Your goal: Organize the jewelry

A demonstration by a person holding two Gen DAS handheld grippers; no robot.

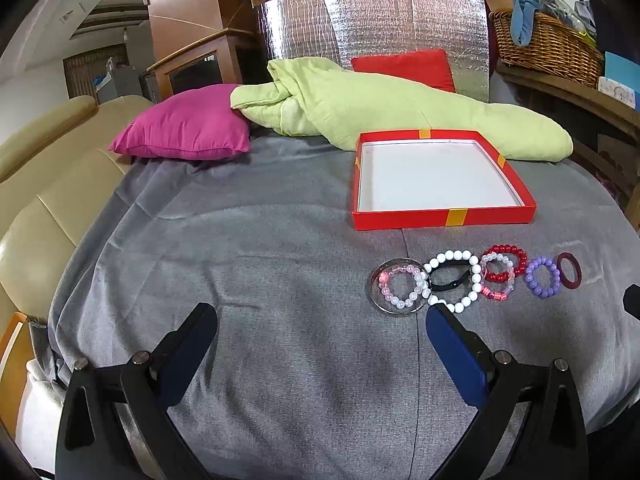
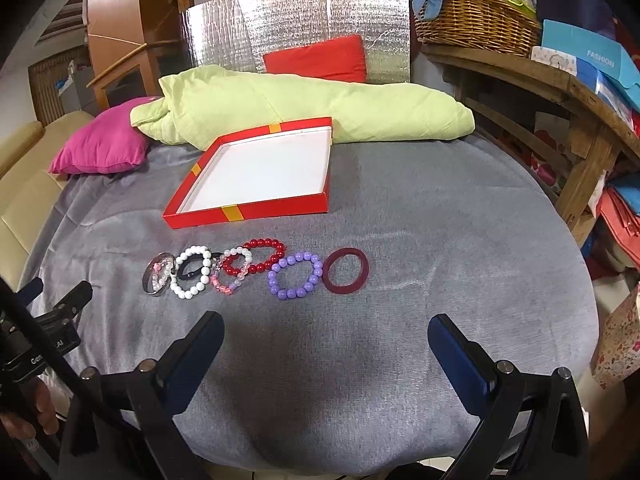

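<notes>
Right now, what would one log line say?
left gripper: open, empty | right gripper: open, empty | bracelets: on blanket | red box: empty

Both grippers (image 1: 320, 320) (image 2: 326, 330) wide apart

The cloth (image 2: 400, 240) is grey. The box (image 2: 244, 213) is red outside with yellow-orange bands, white inside. The bracelets run clear (image 2: 157, 280), pale pink and white (image 1: 402, 285), white (image 2: 192, 272), black (image 1: 450, 278), pink and clear (image 2: 234, 276), red (image 2: 266, 256), lilac (image 2: 296, 276), maroon (image 2: 345, 270). Behind lie a magenta pillow (image 1: 188, 132), a light green quilt (image 2: 320, 108), a red cushion (image 2: 320, 58) and a silver quilted panel (image 1: 372, 28). The gripper pads (image 2: 456, 356) are dark blue on black frames.
</notes>
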